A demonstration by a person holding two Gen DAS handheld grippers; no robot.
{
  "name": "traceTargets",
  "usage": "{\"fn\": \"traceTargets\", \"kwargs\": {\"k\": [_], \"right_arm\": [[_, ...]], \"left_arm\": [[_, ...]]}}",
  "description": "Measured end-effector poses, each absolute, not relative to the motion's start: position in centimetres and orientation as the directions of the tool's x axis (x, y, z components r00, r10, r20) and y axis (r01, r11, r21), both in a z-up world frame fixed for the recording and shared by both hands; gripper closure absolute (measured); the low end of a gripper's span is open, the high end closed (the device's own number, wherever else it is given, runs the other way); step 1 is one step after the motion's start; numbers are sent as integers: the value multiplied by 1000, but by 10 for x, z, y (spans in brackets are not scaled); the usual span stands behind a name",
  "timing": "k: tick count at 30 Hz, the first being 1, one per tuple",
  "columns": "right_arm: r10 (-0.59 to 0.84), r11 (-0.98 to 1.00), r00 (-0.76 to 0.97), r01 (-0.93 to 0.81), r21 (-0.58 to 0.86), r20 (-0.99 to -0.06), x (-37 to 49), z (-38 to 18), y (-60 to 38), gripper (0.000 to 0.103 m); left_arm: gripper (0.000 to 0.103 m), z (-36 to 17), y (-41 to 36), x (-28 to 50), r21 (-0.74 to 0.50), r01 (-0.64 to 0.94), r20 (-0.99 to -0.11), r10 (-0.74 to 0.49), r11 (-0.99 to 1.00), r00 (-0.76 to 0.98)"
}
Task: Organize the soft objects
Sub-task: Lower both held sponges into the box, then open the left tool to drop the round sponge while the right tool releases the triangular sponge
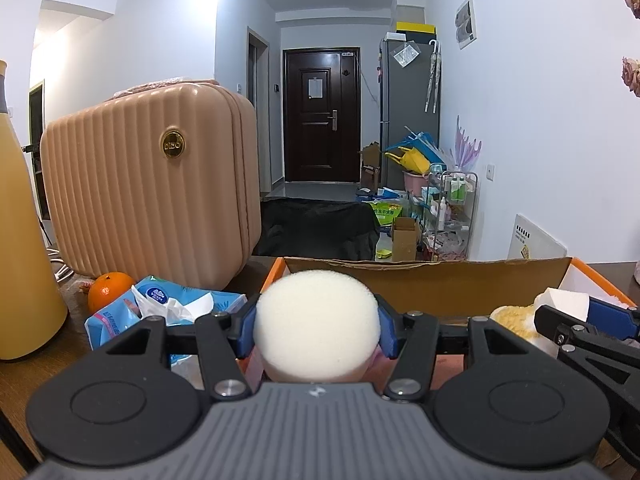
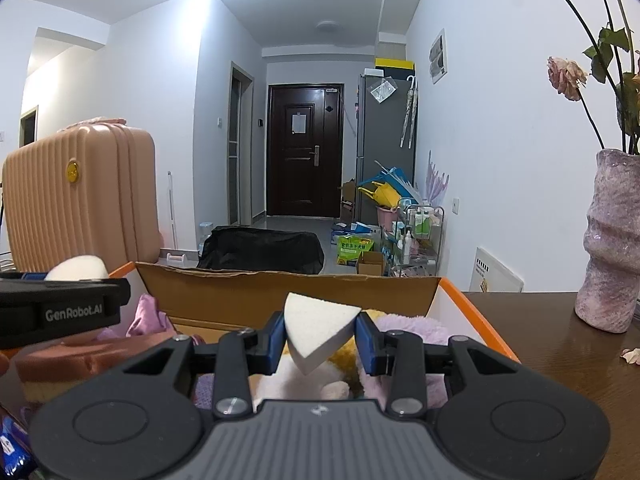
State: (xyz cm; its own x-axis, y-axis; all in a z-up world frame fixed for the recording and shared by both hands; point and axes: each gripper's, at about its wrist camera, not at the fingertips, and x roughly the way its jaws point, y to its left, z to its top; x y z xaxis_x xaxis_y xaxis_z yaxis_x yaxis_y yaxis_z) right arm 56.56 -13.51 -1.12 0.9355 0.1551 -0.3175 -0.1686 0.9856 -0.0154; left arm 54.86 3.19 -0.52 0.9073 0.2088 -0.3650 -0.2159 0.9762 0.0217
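Tongs grip sponges over a cardboard box (image 2: 288,292) on a brown table (image 2: 560,360), hallway behind.

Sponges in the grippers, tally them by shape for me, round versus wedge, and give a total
Round sponge: 1, in the left gripper
Wedge sponge: 1, in the right gripper
Total: 2

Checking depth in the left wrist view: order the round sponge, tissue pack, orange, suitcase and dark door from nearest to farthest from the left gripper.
1. Round sponge: clamped in the left gripper.
2. Tissue pack: just left, on the table.
3. Orange: farther left, behind the pack.
4. Suitcase: standing behind the orange.
5. Door: at the hallway's end.
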Motion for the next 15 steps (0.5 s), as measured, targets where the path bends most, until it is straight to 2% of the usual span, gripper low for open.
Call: {"fn": "traceTargets", "kwargs": {"k": [6, 11, 14, 15], "right_arm": [[157, 985, 935, -171, -15, -318, 566, -11, -135, 64], [164, 984, 936, -177, -13, -313, 565, -11, -135, 62], [167, 984, 935, -178, -6, -312, 564, -12, -135, 49], [169, 984, 937, -177, 0, -307, 563, -12, -136, 39]], "left_arm": [[45, -4, 32, 548, 26, -210, -355, 206, 977, 912], [39, -4, 34, 546, 6, -211, -351, 199, 978, 915], [27, -4, 35, 545, -1, -211, -351, 197, 978, 915], [26, -4, 35, 544, -2, -213, -350, 199, 977, 915]]}}
